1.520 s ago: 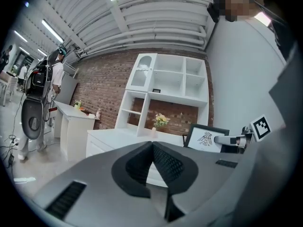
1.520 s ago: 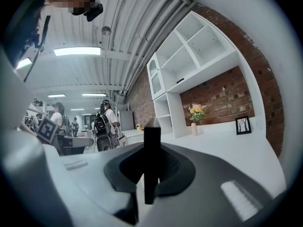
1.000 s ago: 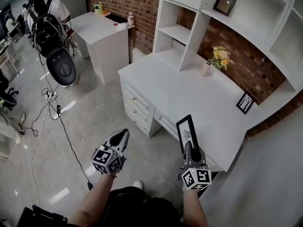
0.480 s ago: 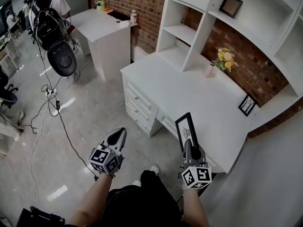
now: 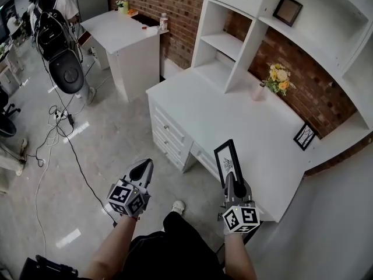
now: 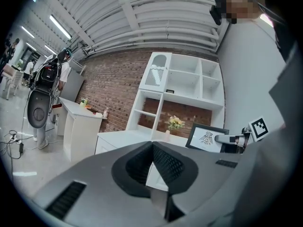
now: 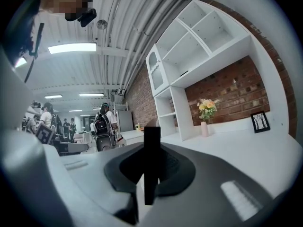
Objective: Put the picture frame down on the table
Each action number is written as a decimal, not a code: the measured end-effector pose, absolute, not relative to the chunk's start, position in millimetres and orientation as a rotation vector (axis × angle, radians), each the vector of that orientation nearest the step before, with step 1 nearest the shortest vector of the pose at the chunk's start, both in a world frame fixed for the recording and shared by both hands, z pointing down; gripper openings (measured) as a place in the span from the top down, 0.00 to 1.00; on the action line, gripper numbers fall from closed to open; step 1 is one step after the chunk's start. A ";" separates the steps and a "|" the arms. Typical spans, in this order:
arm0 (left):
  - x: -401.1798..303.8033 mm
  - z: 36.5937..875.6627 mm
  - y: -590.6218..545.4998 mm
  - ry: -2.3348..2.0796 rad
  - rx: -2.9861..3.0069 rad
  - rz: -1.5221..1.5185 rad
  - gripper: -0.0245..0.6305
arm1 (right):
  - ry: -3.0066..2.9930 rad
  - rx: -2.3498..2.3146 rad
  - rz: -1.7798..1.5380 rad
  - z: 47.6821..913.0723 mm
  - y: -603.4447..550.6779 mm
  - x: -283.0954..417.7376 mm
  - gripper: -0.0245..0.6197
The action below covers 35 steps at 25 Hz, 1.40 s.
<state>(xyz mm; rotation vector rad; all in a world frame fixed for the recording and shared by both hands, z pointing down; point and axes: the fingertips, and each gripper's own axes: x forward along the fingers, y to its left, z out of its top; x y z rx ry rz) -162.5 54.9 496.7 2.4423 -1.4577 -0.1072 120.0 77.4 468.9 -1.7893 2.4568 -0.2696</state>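
A: Right side?

B: Right gripper (image 5: pixel 229 180) is clamped on the black picture frame (image 5: pixel 228 158). Its jaws grip the lower edge. The frame is upright and shows edge-on in the right gripper view.

A: Where's the frame?

B: Held up in the air. In the head view it lines up with the front edge of the white desk (image 5: pixel 233 118), not lying on it.

A: Left side?

B: Left gripper (image 5: pixel 144 171) has its jaws together with nothing between them. It's over the floor (image 5: pixel 99 139), beside the right one.

A: Anything on the desk?

B: A vase of flowers (image 5: pixel 277 78) at the back and a small black frame (image 5: pixel 304 136) near the brick wall. Another frame (image 5: pixel 288 9) stands on the upper shelf.
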 end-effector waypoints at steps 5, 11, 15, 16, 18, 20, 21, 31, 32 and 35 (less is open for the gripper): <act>-150.3 496.1 26.2 -1.426 2.465 -0.095 0.95 | 2.471 -1.776 -0.274 470.1 45.8 121.3 0.92; -144.0 499.4 -8.2 -1.401 2.484 -0.087 0.95 | 2.461 -1.776 -0.293 476.5 9.8 120.5 0.92; -135.6 498.9 -32.8 -1.387 2.491 -0.077 0.95 | 2.471 -1.771 -0.318 480.0 -11.3 122.0 0.92; -132.2 498.9 -39.2 -1.382 2.493 -0.076 0.95 | 2.471 -1.772 -0.322 480.8 -17.1 123.9 0.92; -126.5 498.9 -51.8 -1.372 2.494 -0.075 0.95 | 2.469 -1.773 -0.327 481.7 -28.4 127.2 0.92; -122.2 498.9 -63.8 -1.367 2.494 -0.072 0.95 | 2.470 -1.773 -0.329 482.1 -39.7 129.7 0.92; -120.9 499.0 -69.4 -1.368 2.493 -0.072 0.95 | 2.472 -1.772 -0.331 482.5 -45.0 130.7 0.92; -112.5 498.4 -118.5 -1.405 2.483 -0.066 0.95 | 2.486 -1.754 -0.354 489.9 -95.5 144.3 0.92; -111.9 497.8 -122.2 -1.410 2.481 -0.071 0.95 | 2.489 -1.749 -0.356 490.6 -99.4 144.5 0.92; -109.7 497.7 -127.9 -1.419 2.479 -0.073 0.95 | 2.500 -1.735 -0.361 492.6 -107.3 144.3 0.92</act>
